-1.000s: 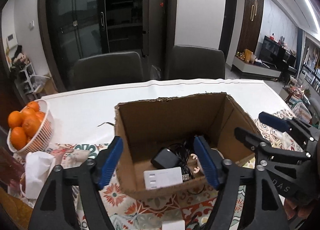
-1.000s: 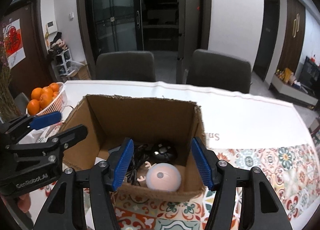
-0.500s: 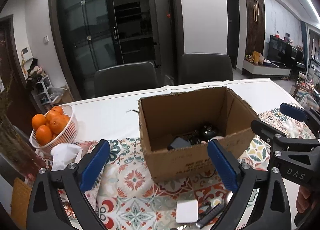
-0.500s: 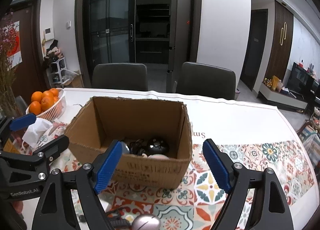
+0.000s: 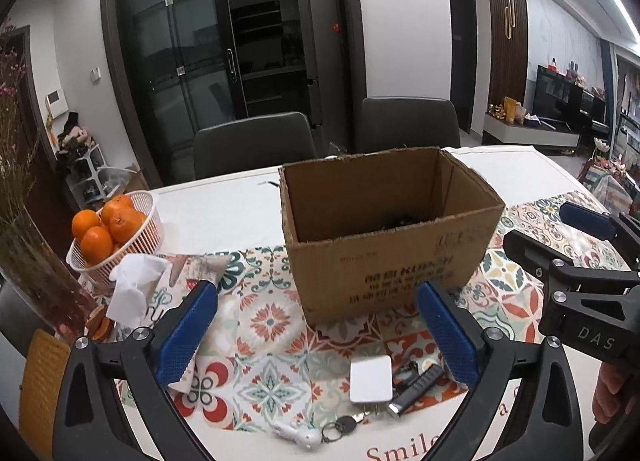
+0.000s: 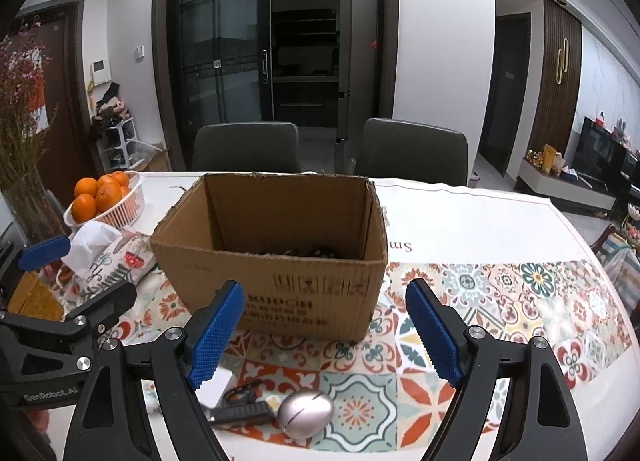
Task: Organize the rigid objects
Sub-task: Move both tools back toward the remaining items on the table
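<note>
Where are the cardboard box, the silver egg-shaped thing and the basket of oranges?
cardboard box [image 6: 280,281], right wrist view, front wall.
silver egg-shaped thing [image 6: 306,413], right wrist view, top.
basket of oranges [image 5: 144,229], left wrist view, white side wall.

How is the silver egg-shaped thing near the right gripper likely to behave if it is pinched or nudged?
The silver egg looks smooth and glossy, so the pads may slip off its curved sides. Its rounded shape suggests it could roll or spin away on the flat tablecloth when nudged. It looks rigid, so it probably won't deform; its weight cannot be told.
</note>
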Motion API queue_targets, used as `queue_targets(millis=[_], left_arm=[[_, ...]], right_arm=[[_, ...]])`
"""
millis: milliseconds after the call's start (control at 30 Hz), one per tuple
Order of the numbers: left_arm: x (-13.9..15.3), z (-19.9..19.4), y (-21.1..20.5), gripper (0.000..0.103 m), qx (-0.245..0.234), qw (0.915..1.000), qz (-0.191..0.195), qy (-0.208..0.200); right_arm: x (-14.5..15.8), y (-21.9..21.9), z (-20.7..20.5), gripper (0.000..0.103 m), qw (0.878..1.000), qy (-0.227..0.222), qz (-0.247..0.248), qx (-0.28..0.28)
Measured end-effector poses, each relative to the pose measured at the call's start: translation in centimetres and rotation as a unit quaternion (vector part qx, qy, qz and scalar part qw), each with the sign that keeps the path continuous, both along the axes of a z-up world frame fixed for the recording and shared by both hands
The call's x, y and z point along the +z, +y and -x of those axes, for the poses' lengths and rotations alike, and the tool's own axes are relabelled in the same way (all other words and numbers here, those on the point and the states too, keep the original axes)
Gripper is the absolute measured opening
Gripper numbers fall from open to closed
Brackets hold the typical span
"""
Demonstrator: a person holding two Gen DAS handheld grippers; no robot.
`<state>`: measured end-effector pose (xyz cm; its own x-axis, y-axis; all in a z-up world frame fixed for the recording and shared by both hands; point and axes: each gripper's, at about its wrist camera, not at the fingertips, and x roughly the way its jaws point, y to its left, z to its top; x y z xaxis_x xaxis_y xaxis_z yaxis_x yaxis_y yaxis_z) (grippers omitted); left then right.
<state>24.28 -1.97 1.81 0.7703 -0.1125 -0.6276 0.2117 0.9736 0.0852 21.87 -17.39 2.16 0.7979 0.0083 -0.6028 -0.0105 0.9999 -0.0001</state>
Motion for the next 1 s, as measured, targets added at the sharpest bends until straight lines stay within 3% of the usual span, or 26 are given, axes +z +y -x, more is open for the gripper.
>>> queue_targets(millis=[1000], left_arm=[[-6.9,3.5,1.0,0.102,0.011,0.9951,0.033,0.093]], right_arm=[[-5.3,0.5,3.2,0.084,0.999,0.052,-0.010,0.003]])
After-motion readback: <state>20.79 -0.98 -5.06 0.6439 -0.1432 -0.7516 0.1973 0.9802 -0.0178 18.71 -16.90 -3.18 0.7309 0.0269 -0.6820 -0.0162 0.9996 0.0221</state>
